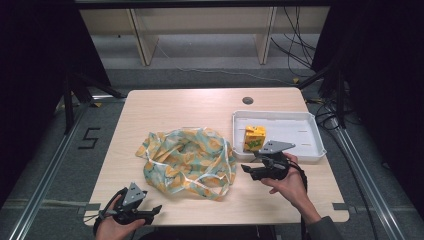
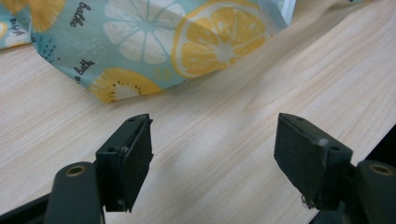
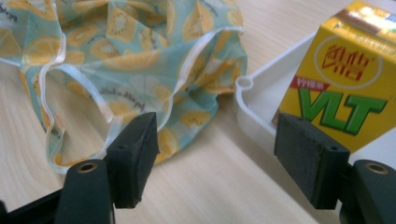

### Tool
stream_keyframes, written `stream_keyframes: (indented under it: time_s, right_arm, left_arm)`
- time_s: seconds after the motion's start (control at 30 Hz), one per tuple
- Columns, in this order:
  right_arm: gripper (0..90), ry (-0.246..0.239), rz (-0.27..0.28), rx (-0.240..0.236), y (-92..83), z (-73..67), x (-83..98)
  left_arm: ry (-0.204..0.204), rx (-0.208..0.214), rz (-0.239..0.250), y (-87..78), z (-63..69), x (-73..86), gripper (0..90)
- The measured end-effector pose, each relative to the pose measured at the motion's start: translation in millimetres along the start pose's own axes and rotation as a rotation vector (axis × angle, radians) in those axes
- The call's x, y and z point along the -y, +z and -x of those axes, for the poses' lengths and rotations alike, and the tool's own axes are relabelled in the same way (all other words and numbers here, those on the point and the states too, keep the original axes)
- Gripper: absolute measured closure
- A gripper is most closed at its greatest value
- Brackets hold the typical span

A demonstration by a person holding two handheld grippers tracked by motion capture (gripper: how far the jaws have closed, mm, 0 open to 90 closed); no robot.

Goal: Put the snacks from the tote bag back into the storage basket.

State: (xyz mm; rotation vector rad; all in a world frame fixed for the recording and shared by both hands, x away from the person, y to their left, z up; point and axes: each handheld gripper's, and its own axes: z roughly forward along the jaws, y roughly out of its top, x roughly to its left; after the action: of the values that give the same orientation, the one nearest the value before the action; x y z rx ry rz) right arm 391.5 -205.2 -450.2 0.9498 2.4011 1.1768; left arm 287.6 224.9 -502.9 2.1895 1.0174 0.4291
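A crumpled teal bag (image 1: 187, 162) printed with lemon slices lies in the middle of the wooden table (image 1: 200, 105). A yellow juice carton (image 1: 254, 138) stands at the left end of a white tray (image 1: 300, 116). My right gripper (image 1: 247, 170) is held just in front of the tray and points left, between bag and carton. In the right gripper view the right gripper (image 3: 217, 149) is open and empty, with the bag (image 3: 130, 56) ahead on the left and the carton (image 3: 355, 79) on the right. My left gripper (image 1: 156, 210) rests near the front edge. The left gripper (image 2: 215, 144) is open over bare wood, short of the bag (image 2: 154, 42).
The tray's corner (image 3: 257, 107) lies close ahead of the right jaw. A round cable hole (image 1: 247, 100) sits at the table's back edge. Cables and black stands flank the table. Bare wood runs along the back and the front right.
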Motion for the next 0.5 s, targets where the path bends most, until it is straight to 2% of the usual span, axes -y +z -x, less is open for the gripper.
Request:
stream_keyframes:
  time_s: [0.07,0.1,0.13,0.17,0.2,0.23,0.27,0.37,0.43,0.5]
  right_arm:
    - [31.2,0.002,-0.007,0.005,0.4,-1.1,3.7]
    - [31.0,0.003,-0.013,-0.007,0.7,-1.1,5.1]
    - [30.7,0.007,-0.008,0.005,0.7,-2.0,6.8]
    - [30.4,0.039,-0.023,-0.003,0.2,-4.4,8.2]
    - [30.1,0.018,-0.025,-0.002,-0.2,-2.4,9.4]
    - [29.9,0.026,-0.020,-0.005,0.1,-3.3,10.6]
    - [29.8,0.013,-0.017,-0.011,0.4,-2.4,11.2]
    - [29.0,0.032,-0.019,-0.006,-1.8,-4.0,14.0]
    - [28.0,0.027,-0.012,-0.006,-3.6,-4.5,16.3]
    - [26.0,0.032,-0.009,-0.014,-3.5,-5.2,17.7]
  left_arm:
    - [0.000,-0.001,0.000,0.0,0.0,0.0,27.4]
    - [-0.011,0.000,0.016,1.1,0.6,0.4,27.4]
    - [-0.010,-0.006,0.015,1.3,0.3,0.4,27.4]
    - [-0.006,-0.010,0.011,1.2,-0.1,0.3,27.4]
    - [-0.008,-0.010,0.006,0.9,0.2,0.1,27.4]
    - [-0.009,-0.006,0.007,0.8,0.4,0.1,27.4]
    - [-0.011,-0.006,0.016,1.6,0.5,0.5,27.4]
    - [-0.010,-0.006,0.014,1.2,0.2,0.4,27.4]
    - [0.019,-0.005,0.003,-0.5,-1.3,-0.2,27.4]
    - [0.008,-0.004,0.012,0.3,-0.5,-0.1,27.4]
